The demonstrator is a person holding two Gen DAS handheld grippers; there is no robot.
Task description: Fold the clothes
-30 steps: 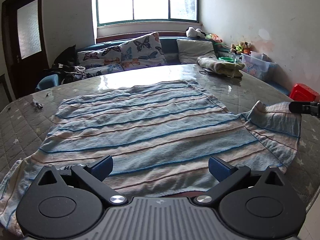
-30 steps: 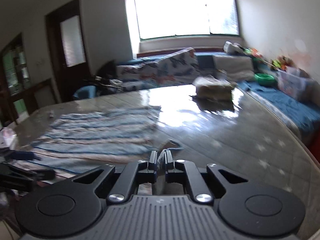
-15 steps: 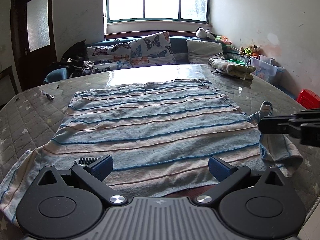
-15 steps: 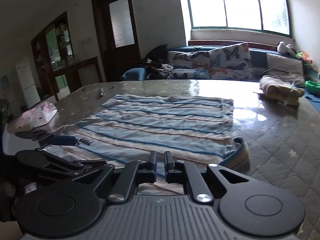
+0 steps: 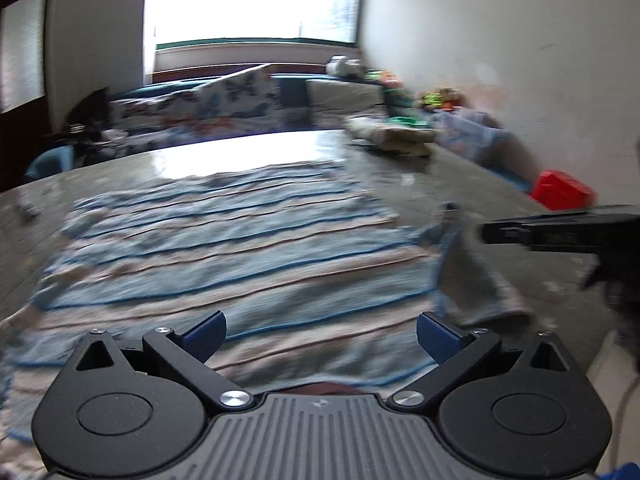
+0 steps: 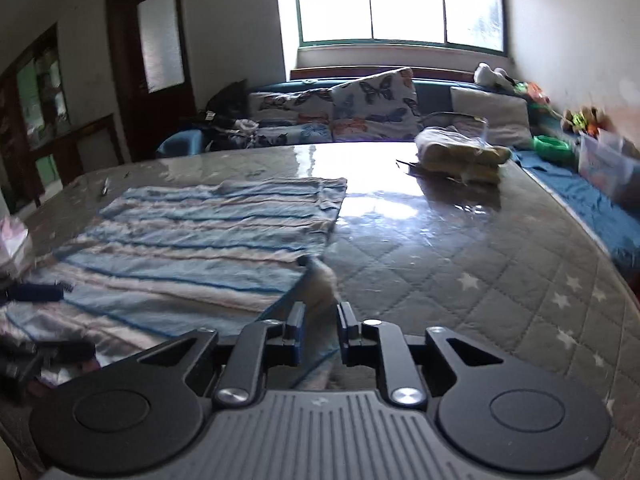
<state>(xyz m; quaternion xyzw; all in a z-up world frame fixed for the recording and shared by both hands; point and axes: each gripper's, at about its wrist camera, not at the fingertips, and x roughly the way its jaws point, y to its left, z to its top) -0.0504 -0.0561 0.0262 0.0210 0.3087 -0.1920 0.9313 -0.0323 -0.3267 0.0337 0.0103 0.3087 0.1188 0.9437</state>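
Note:
A blue and beige striped garment (image 5: 224,248) (image 6: 192,248) lies spread flat on the quilted table (image 6: 460,248). Its right sleeve (image 5: 476,280) (image 6: 322,280) is bunched up at the garment's right edge. My right gripper (image 6: 319,312) (image 5: 486,232) sits at that sleeve, its jaws opening. The cloth lies loose in the gap and the pads do not press on it. My left gripper (image 5: 320,332) hovers wide open over the garment's near hem, with nothing between its blue pads (image 5: 204,334). The left wrist view is motion-blurred.
A folded pile of pale clothes (image 6: 460,156) (image 5: 392,136) sits at the table's far right. Behind the table runs a sofa with butterfly cushions (image 6: 372,108). A red box (image 5: 560,190) stands off the table's right side, and small clutter lies near the far left edge.
The right gripper brought the sleeve in from the right against the garment's edge, and its jaws have parted. The left gripper stayed open; its view shifted and blurred.

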